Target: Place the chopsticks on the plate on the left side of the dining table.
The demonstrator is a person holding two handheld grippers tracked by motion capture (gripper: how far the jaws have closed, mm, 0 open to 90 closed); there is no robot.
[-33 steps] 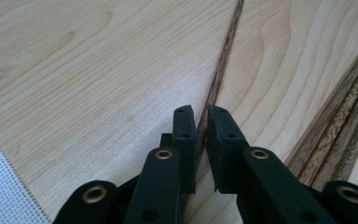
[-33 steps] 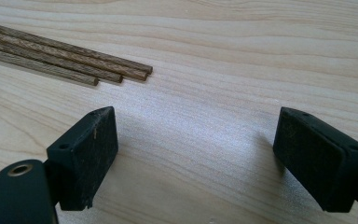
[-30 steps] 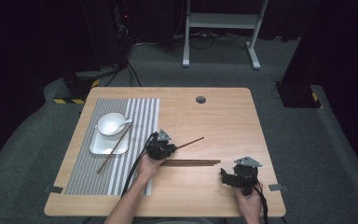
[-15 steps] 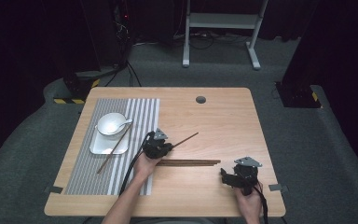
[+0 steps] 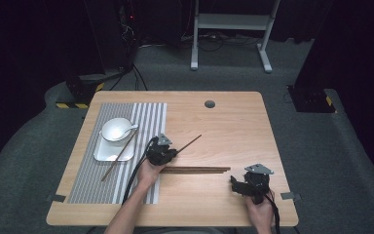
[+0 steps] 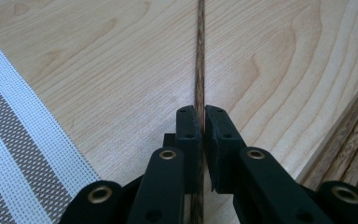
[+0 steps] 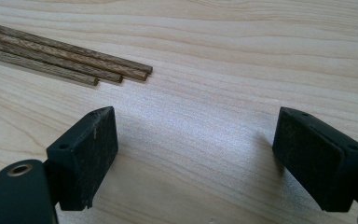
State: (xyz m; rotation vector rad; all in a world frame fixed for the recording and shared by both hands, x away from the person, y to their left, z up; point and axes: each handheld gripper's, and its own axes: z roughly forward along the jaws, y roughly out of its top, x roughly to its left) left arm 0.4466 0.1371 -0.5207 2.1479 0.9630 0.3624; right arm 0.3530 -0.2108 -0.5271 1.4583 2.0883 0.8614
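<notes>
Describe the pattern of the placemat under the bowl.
Grey and white stripes running lengthwise on the placemat; the weave shows best in the left gripper view.

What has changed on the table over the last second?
The left gripper has tightened its jaws on one chopstick, whose far end has swung slightly toward the back of the table. The right gripper, the other chopsticks, bowl and placemat stayed put.

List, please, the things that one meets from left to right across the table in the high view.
Striped mat → white dish → left tongs shut on one chopstick → row of chopsticks → right tongs, open.
</notes>
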